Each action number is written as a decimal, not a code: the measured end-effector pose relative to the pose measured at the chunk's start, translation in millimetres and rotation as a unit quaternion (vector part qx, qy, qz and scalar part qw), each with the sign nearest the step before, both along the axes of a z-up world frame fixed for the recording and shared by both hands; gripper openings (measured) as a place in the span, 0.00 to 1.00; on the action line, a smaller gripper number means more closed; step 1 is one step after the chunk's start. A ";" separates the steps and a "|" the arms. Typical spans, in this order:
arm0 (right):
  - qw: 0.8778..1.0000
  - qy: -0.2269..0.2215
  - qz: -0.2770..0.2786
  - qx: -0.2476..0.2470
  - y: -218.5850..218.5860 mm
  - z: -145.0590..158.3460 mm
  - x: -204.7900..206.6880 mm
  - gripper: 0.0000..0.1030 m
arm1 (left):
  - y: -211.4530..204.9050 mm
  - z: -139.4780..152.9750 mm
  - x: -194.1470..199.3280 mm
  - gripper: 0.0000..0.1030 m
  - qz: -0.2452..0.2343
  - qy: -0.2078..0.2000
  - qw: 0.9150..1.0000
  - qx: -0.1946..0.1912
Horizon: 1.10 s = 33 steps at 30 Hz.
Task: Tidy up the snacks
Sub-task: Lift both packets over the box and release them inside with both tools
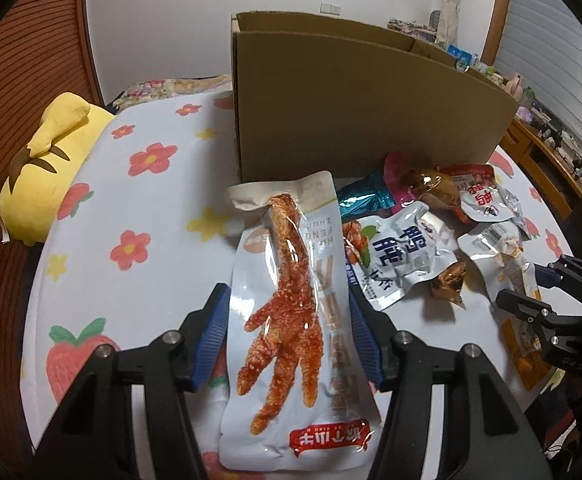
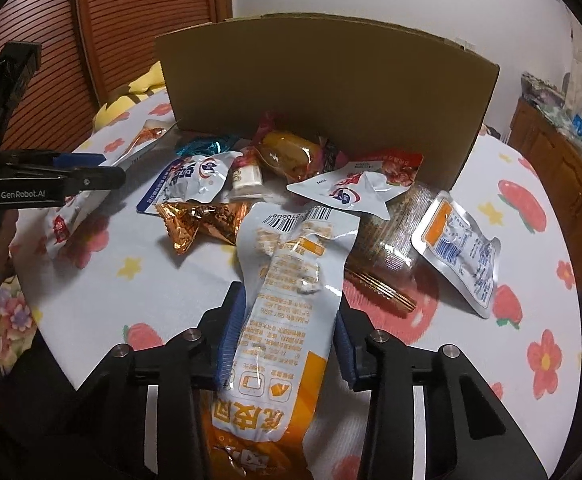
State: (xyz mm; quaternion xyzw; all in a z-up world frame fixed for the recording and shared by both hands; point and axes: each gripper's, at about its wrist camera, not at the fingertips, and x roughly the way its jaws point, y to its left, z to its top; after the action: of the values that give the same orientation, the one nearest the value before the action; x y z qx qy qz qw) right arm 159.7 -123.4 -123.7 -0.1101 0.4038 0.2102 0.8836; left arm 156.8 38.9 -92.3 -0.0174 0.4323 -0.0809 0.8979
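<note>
The left gripper (image 1: 289,332) is a matte black frame of angular linkage bars joined by round silver pins, and each of its fingers (image 1: 211,340) carries a ribbed blue pad on the inner face. The right gripper (image 2: 287,336) is built the same way: black bars, silver pins, ribbed blue pads. Seen from the side in the right wrist view, the left one bears white lettering reading "GenRobot.AI" on its black body, with small screws along the finger.

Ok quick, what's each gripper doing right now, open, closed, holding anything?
Left gripper: closed on the chicken foot snack packet.
Right gripper: closed on the white and orange snack packet, printed back facing up.
</note>
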 end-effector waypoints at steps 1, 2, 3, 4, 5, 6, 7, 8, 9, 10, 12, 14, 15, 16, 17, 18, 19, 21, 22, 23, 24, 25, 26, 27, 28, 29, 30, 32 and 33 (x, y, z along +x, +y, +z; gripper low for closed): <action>1.000 -0.002 0.001 0.000 0.1 0.7 -0.9 0.38 | -0.5 0.7 -1.4 0.56 0.000 -0.002 1.000 0.000; 1.000 -0.004 0.001 -0.001 0.8 1.3 -1.9 0.37 | -1.2 1.7 -2.5 0.56 -0.001 -0.004 1.000 0.001; 1.000 -0.006 0.003 -0.001 1.6 1.8 -2.3 0.36 | -2.0 2.6 -3.7 0.56 -0.002 -0.006 1.000 0.002; 1.000 -0.007 0.004 0.000 1.7 2.5 -2.7 0.36 | -3.2 3.6 -5.0 0.56 -0.003 -0.007 1.000 0.003; 1.000 -0.009 0.004 0.001 1.7 3.5 -3.2 0.35 | -3.7 4.7 -5.3 0.56 -0.005 -0.009 1.000 0.004; 1.000 -0.011 0.005 0.001 2.3 4.7 -3.9 0.34 | -4.9 5.7 -5.9 0.56 -0.006 -0.010 1.000 0.004; 1.000 -0.012 0.006 0.001 3.2 5.6 -4.2 0.34 | -5.8 6.6 -6.9 0.56 -0.007 -0.012 1.000 0.004; 1.000 -0.014 0.007 0.000 3.8 6.2 -4.7 0.34 | -6.6 7.4 -7.6 0.56 -0.007 -0.013 1.000 0.004; 1.000 -0.015 0.008 -0.001 4.0 6.6 -5.1 0.33 | -7.4 8.2 -7.8 0.56 -0.007 -0.015 1.000 0.004; 1.000 -0.016 0.009 -0.002 4.9 6.8 -4.7 0.33 | -8.3 8.5 -8.4 0.56 -0.008 -0.016 1.000 0.005; 1.000 -0.013 0.013 -0.005 6.6 6.0 -5.1 0.33 | -9.8 8.4 -8.6 0.56 -0.009 -0.016 1.000 0.006; 1.000 -0.015 0.018 -0.009 9.4 6.6 -7.7 0.33 | -11.1 8.4 -8.6 0.56 -0.008 -0.016 1.000 0.005; 1.000 -0.017 0.021 -0.011 10.9 7.4 -8.8 0.33 | -11.4 8.7 -8.5 0.56 -0.008 -0.016 1.000 0.004; 1.000 -0.019 0.022 -0.012 11.8 8.6 -10.1 0.32 | -11.4 9.2 -8.9 0.56 -0.008 -0.017 1.000 0.003; 0.999 -0.021 0.023 -0.011 12.0 10.1 -10.6 0.32 | -11.3 10.1 -9.4 0.56 -0.008 -0.019 1.000 0.002; 0.999 -0.024 0.024 -0.010 12.5 12.4 -11.9 0.32 | -11.5 10.7 -9.0 0.56 -0.008 -0.020 1.000 0.001; 0.999 -0.026 0.025 -0.010 13.0 14.3 -12.5 0.32 | -11.5 11.8 -9.7 0.56 -0.008 -0.022 1.000 0.000; 0.999 -0.034 0.026 -0.010 13.0 18.8 -14.0 0.32 | -12.6 14.0 -11.0 0.56 -0.009 -0.027 1.000 0.000; 0.999 -0.037 0.025 -0.009 13.0 20.8 -14.1 0.31 | -12.5 15.7 -12.3 0.56 -0.009 -0.031 0.999 -0.001; 0.999 -0.039 0.025 -0.008 12.8 22.7 -14.6 0.31 | -12.5 17.8 -13.2 0.56 -0.009 -0.034 0.999 -0.003; 0.999 -0.042 0.025 -0.006 12.1 24.7 -14.5 0.31 | -11.8 19.3 -14.6 0.56 -0.009 -0.037 0.999 -0.004; 0.999 -0.046 0.024 -0.004 11.2 27.0 -14.5 0.31 | -11.8 21.8 -15.8 0.56 -0.009 -0.042 0.999 -0.006; 0.999 -0.049 0.023 -0.003 10.4 29.1 -14.4 0.31 | -11.8 23.3 -16.8 0.56 -0.009 -0.045 0.999 -0.008; 0.998 -0.053 0.022 -0.002 9.6 31.7 -14.2 0.31 | -12.1 25.6 -17.8 0.56 -0.009 -0.048 0.999 -0.009; 0.998 -0.055 0.022 0.000 8.8 33.4 -14.1 0.31 | -12.5 28.0 -18.8 0.56 -0.010 -0.052 0.999 -0.011; 0.998 -0.057 0.021 0.001 8.0 34.8 -14.4 0.31 | -12.8 29.9 -18.9 0.56 -0.010 -0.054 0.998 -0.012; 0.998 -0.060 0.020 0.002 7.2 36.6 -14.3 0.31 | -13.5 31.8 -19.5 0.56 -0.010 -0.056 0.998 -0.013; 0.998 -0.065 0.019 0.005 5.4 40.0 -13.7 0.31 | -15.2 36.2 -20.9 0.56 -0.013 -0.061 0.998 -0.016; 0.998 -0.067 0.019 0.007 4.6 41.6 -13.3 0.31 | -15.8 37.3 -21.4 0.56 -0.013 -0.062 0.998 -0.017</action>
State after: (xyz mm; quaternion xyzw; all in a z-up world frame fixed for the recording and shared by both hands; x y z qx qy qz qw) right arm 146.3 -118.8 -82.1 -0.1250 0.3404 0.2219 0.9051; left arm 135.4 23.1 -55.0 -0.0218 0.3744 -0.1007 0.9215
